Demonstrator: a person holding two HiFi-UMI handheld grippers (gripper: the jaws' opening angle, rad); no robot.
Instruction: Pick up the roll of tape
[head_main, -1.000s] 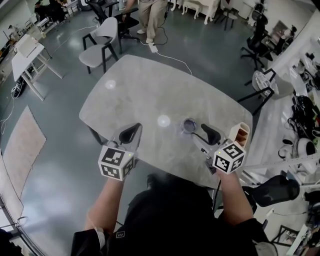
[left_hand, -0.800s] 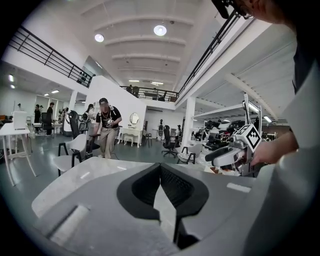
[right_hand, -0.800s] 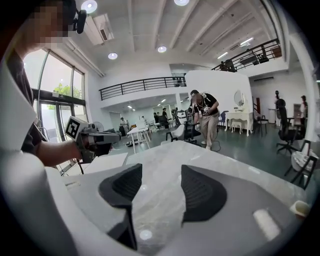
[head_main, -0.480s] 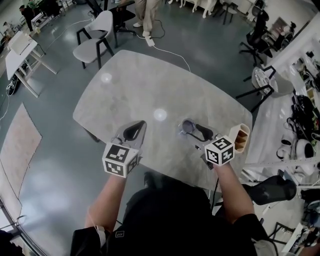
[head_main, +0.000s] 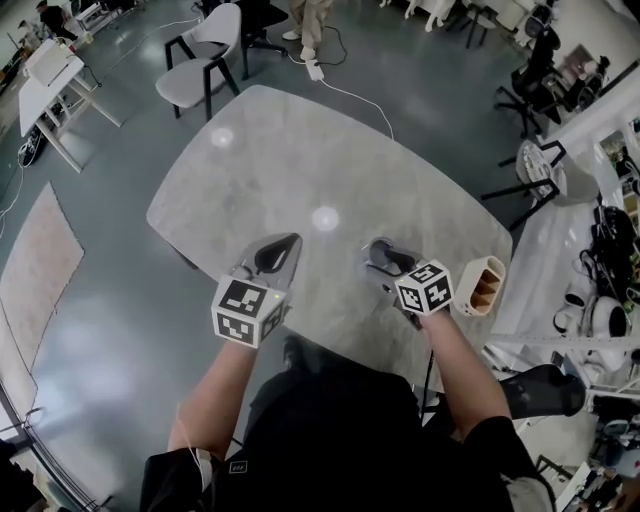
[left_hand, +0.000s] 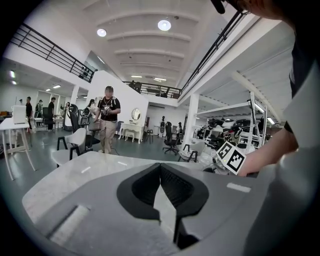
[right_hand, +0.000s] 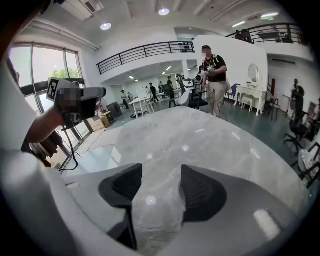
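My right gripper (right_hand: 161, 175) has its jaws drawn in to a narrow gap on the roll of tape (right_hand: 157, 210). The clear roll fills the space between the two black pads, its sides against both. In the head view, that gripper (head_main: 385, 258) sits low over the table (head_main: 300, 150) near my edge, and the roll (head_main: 376, 250) shows as a small ring at its tip.

At its 9 o'clock and well apart, my left gripper (head_main: 275, 255) hangs over the tabletop. Its own view shows the jaws (left_hand: 160, 167) closed tip to tip, with only the pale table surface in the slit below.

At 3 o'clock from the right gripper, near the table's edge, lies a cream box (head_main: 478, 285) with two slots. Far out at 11 o'clock, a white chair (head_main: 210, 45) stands on the grey floor. Beyond the table's far end stands a person (right_hand: 216, 75).
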